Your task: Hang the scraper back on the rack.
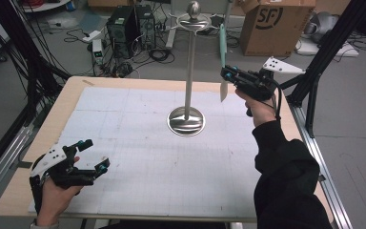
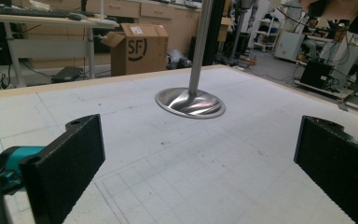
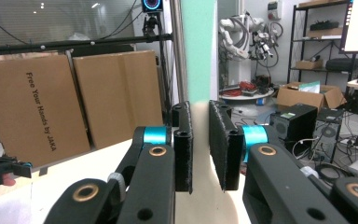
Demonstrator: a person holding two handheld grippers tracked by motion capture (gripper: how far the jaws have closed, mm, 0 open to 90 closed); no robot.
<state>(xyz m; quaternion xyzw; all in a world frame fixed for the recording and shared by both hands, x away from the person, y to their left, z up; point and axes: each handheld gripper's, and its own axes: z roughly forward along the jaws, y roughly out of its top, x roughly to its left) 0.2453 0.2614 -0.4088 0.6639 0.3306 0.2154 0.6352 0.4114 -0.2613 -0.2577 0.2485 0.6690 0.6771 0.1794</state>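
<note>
In the high view the right gripper sits in the upper right of the frame, raised above the table in a hand that comes out of a black sleeve. Its jaws stand narrow and are clamped on a long flat utensil, mint green along its upper length and cream at its lower end. The utensil stands roughly upright, its green end rising toward the top of the frame and its pale tip hanging below the jaws, over the far right part of the white gridded mat. In the right gripper view the same utensil runs up the middle of the frame, and the two black pads press against its cream part from either side.

Just left of the utensil in the high view, at the centre of the frame, stands a metal stand: a round polished base on the mat, a thin pole and a knob at the top. Utensil and pole are near each other but apart.

The left gripper is in the lower left of the high view, low over the mat near the table's near edge. Its jaws stand wide with nothing between them. In the left gripper view the two black jaws frame bare mat, and the stand's base lies beyond them, above the centre of the frame.
</note>
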